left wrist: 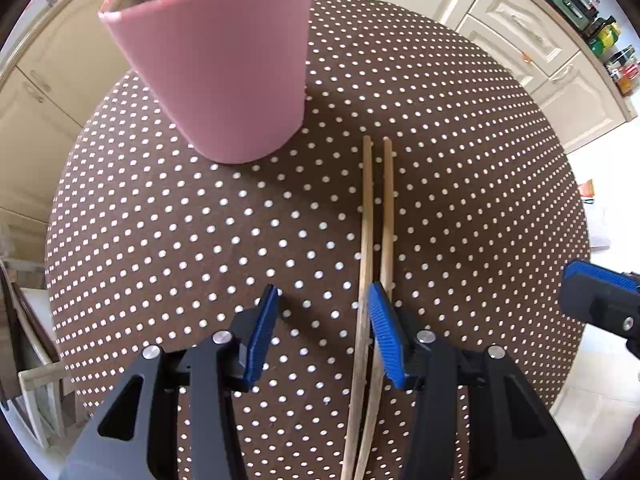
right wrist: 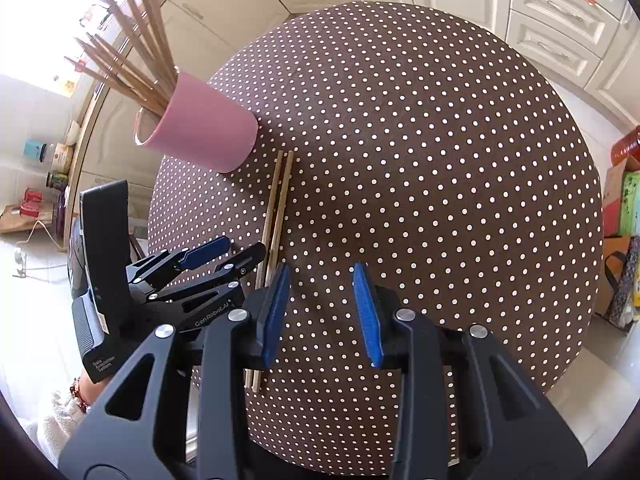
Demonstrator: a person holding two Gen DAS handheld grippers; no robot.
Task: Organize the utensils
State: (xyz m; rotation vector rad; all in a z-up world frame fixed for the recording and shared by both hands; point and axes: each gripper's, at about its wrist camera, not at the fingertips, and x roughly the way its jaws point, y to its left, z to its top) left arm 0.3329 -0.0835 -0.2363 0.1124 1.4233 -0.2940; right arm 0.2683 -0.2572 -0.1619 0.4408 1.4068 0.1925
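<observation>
Two wooden chopsticks (left wrist: 376, 216) lie side by side on the brown polka-dot table (left wrist: 180, 220), also in the right wrist view (right wrist: 278, 200). A pink cup (left wrist: 224, 68) holding several chopsticks stands beyond them, to the left; it also shows in the right wrist view (right wrist: 200, 128). My left gripper (left wrist: 322, 312) is open and empty, low over the table, its right finger (left wrist: 386, 340) resting over the pair; one chopstick lies inside the gap. My right gripper (right wrist: 320, 292) is open and empty, just right of the chopsticks. The left gripper also shows in the right wrist view (right wrist: 228, 252).
The round table (right wrist: 440, 160) ends close to both grippers. Cream kitchen cabinets (left wrist: 520, 28) stand behind it, with jars on a counter (left wrist: 604, 40). Boxes and bags (right wrist: 624, 208) sit on the floor at the right.
</observation>
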